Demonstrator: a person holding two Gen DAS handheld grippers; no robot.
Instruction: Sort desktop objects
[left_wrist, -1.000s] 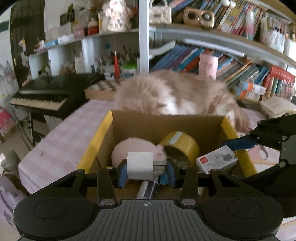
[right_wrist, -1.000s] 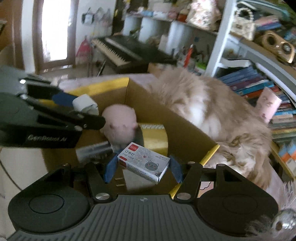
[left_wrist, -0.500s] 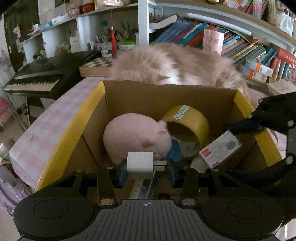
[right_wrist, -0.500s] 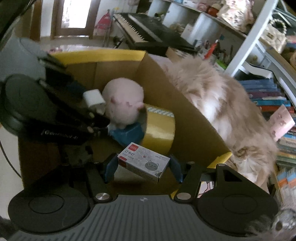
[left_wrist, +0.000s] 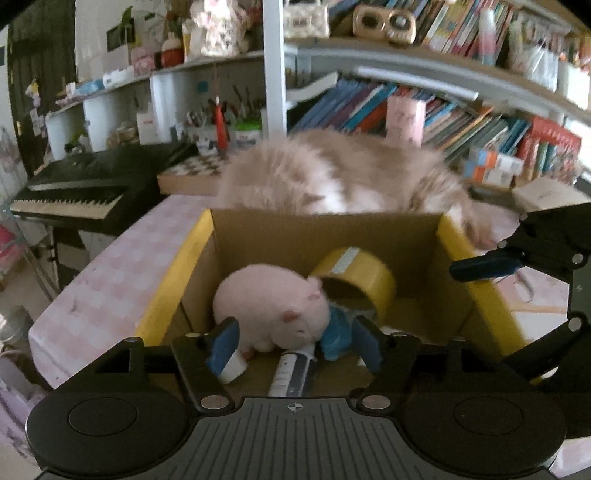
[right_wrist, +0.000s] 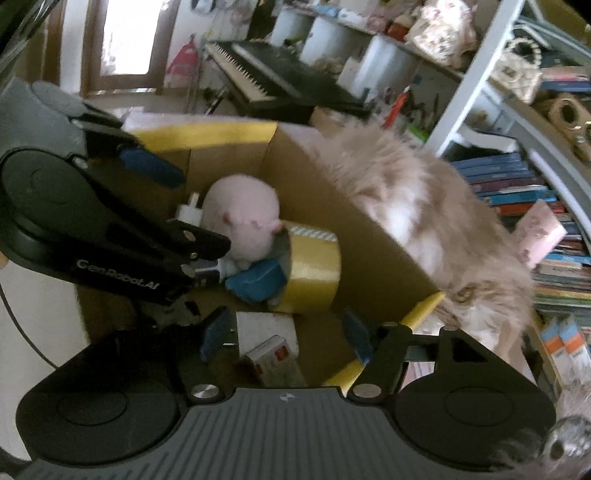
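Note:
An open cardboard box with yellow flaps (left_wrist: 177, 280) (right_wrist: 369, 258) holds a pink plush (left_wrist: 273, 299) (right_wrist: 240, 218), a yellow tape roll (left_wrist: 358, 277) (right_wrist: 314, 266), a blue item (left_wrist: 338, 332) and a pen (left_wrist: 291, 369). My left gripper (left_wrist: 295, 345) hangs over the box with its jaws opening. The white charger (left_wrist: 232, 365) (right_wrist: 188, 212) sits loose by the left pad, and nothing presses on it. My right gripper (right_wrist: 286, 336) is also opening. The small white box with a red label (right_wrist: 273, 354) lies free on the box floor below it.
A fluffy cat (left_wrist: 332, 181) (right_wrist: 424, 206) lies on the pink checked tablecloth (left_wrist: 107, 280), right against the box's far wall. Bookshelves (left_wrist: 461, 122) stand behind it, and a keyboard piano (left_wrist: 81, 184) stands at the left. The right gripper's fingers (left_wrist: 480, 264) reach over the box's right flap.
Both grippers have opened. The charger has left the left jaws and dropped beside the plush. The small labelled box has fallen from the right jaws to the box floor.

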